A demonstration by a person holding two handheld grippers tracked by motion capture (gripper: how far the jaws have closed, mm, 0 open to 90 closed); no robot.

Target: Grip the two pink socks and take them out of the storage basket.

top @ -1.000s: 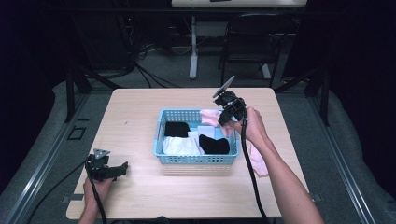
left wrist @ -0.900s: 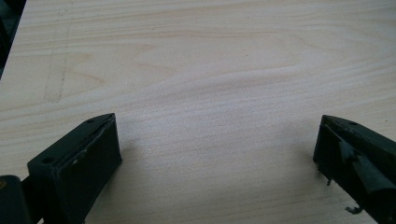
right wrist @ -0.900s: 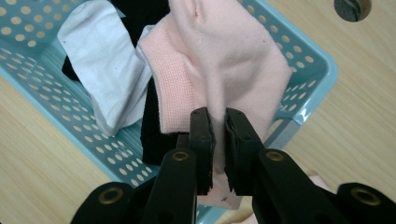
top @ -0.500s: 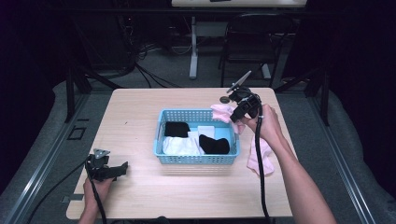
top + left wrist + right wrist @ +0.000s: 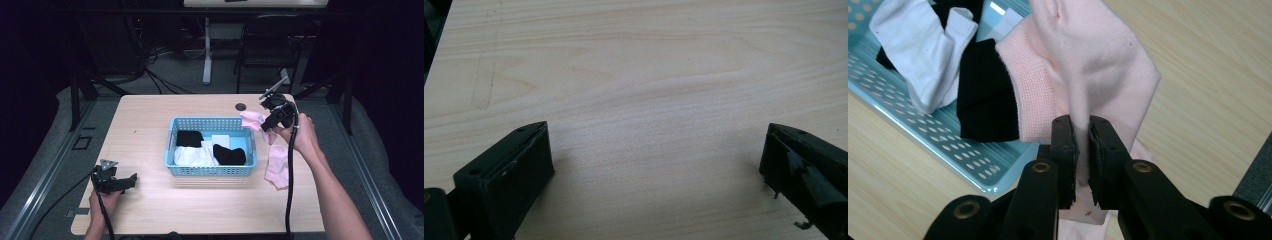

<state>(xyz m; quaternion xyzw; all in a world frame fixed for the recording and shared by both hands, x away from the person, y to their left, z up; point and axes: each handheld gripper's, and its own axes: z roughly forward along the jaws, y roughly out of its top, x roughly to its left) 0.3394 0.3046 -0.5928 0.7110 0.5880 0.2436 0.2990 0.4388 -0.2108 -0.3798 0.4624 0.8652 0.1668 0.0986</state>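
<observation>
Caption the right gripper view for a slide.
Right gripper pinching a pink sock above the blue basket of black and white socks.

No readable text, labels, brand marks or numbers on anything in view. The table, the blue basket and the socks in it carry no print that resolves. Gripper bodies show bare black surfaces and brass screw eyes, no markings.
</observation>
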